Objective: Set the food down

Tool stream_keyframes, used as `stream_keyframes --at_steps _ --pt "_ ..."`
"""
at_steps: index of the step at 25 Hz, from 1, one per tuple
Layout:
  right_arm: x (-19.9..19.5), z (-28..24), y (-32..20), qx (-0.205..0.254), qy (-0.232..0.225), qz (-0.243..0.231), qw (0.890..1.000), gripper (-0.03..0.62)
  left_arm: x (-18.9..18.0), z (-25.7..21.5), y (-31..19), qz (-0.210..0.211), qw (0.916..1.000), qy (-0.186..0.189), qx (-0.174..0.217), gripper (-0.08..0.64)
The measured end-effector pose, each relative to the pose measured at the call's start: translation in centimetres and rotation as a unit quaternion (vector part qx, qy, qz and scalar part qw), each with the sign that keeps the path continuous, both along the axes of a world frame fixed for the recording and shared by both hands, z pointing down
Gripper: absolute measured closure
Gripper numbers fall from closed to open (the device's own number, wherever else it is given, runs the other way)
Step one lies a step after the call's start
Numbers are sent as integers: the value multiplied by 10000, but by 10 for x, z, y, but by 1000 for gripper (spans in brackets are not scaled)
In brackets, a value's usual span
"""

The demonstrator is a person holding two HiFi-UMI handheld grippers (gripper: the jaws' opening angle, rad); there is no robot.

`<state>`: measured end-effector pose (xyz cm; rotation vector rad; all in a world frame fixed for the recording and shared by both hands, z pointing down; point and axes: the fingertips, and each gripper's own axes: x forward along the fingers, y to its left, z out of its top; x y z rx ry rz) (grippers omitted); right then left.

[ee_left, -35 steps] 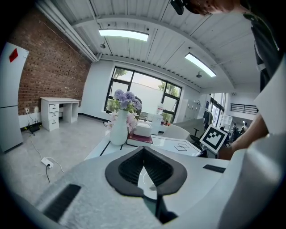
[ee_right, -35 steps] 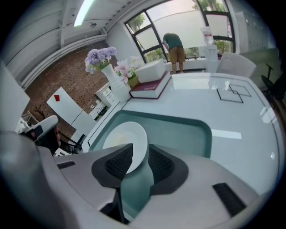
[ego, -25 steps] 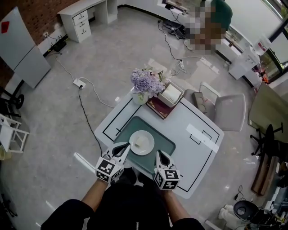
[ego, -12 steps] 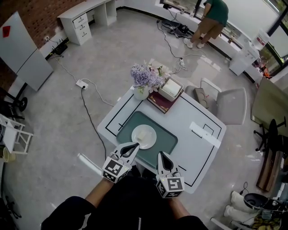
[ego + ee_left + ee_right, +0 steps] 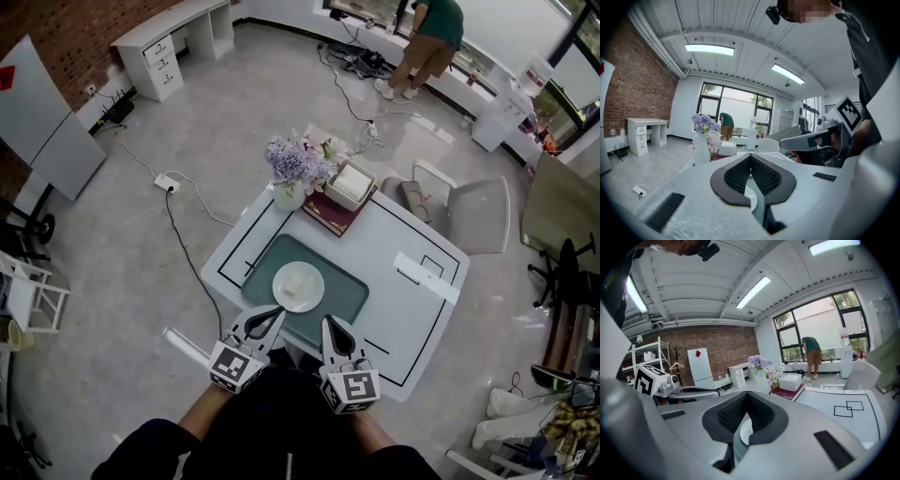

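Food [image 5: 296,281]: one small, pale cream piece, roughly rectangular; too small from above for me to tell what kind.
Pose: it lies flat at about the middle of its dish.
Plate [image 5: 314,298]: round, white and shallow, right way up, carrying only that one piece.
Mat [image 5: 343,298]: dark green with rounded corners; the dish sits flat on its left half as I look down.
Table [image 5: 412,319]: white top with black outlines; the mat lies on the side nearest me.
My hold: none. My left gripper [image 5: 277,311] and right gripper [image 5: 328,322] are both closed on nothing at the near edge. The left tip appears beside the dish's near rim, and I cannot tell whether it touches.
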<state>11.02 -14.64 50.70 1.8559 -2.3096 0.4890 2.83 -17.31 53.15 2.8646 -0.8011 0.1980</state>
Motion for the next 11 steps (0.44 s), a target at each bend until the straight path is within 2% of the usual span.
stream_keyframes --at_steps 3,11 --pt "-7 0 3 107 -35 -26 9999 584 -3 -9 0 -27 9998 66 180 554" --pt "-10 5 2 155 -24 -47 9999 584 -4 2 -1 37 9999 -19 135 554"
